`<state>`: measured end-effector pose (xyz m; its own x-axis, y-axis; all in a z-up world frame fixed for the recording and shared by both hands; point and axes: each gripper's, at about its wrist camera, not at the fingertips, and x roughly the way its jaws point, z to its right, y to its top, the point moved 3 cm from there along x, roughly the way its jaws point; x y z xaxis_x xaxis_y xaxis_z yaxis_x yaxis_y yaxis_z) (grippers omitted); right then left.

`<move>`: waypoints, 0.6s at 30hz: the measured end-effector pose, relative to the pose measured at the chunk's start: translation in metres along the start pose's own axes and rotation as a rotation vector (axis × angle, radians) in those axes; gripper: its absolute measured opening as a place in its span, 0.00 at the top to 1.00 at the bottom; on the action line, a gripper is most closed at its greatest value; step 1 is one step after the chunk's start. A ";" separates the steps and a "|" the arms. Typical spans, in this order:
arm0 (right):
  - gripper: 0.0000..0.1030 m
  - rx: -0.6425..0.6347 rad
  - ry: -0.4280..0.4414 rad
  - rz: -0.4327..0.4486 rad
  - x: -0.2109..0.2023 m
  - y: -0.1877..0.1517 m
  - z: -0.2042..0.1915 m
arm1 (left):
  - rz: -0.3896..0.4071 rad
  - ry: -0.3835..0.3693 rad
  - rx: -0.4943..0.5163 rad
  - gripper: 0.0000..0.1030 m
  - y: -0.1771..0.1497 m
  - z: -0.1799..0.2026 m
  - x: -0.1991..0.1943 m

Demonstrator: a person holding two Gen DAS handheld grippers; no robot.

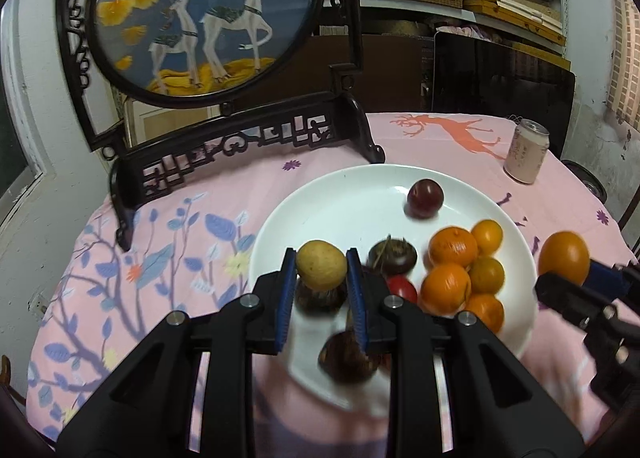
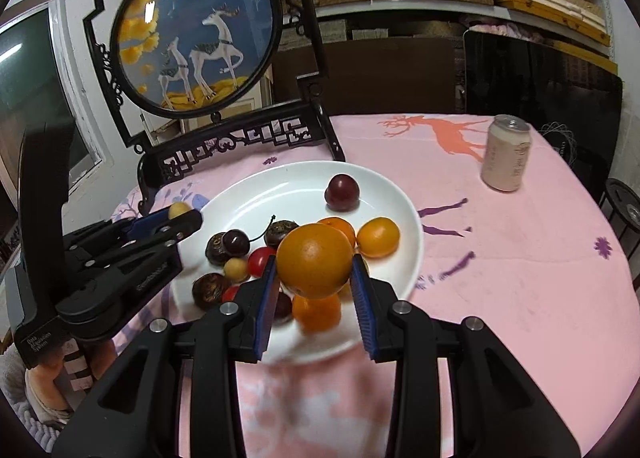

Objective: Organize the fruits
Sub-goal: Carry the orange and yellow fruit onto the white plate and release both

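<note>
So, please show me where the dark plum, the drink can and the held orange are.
dark plum (image 2: 341,192), right wrist view, middle of its skin
drink can (image 2: 506,154), right wrist view, its side wall
held orange (image 2: 315,260), right wrist view, its front face

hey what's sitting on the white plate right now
On the white plate: a dark plum, several oranges, dark brown chestnut-like fruits, a cherry and small red fruits. The fingers and held fruit hide some of the pile.
</note>
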<state>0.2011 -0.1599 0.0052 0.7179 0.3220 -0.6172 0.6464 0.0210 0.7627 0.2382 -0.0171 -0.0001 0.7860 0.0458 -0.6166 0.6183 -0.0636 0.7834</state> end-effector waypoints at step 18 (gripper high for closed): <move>0.64 0.015 -0.004 -0.058 0.048 0.000 0.012 | -0.044 -0.047 -0.031 0.26 0.008 0.005 0.048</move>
<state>0.2385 -0.1559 -0.0267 0.6800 0.3171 -0.6612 0.6908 0.0253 0.7226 0.2810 -0.0199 -0.0239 0.7574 0.0009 -0.6529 0.6526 -0.0317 0.7570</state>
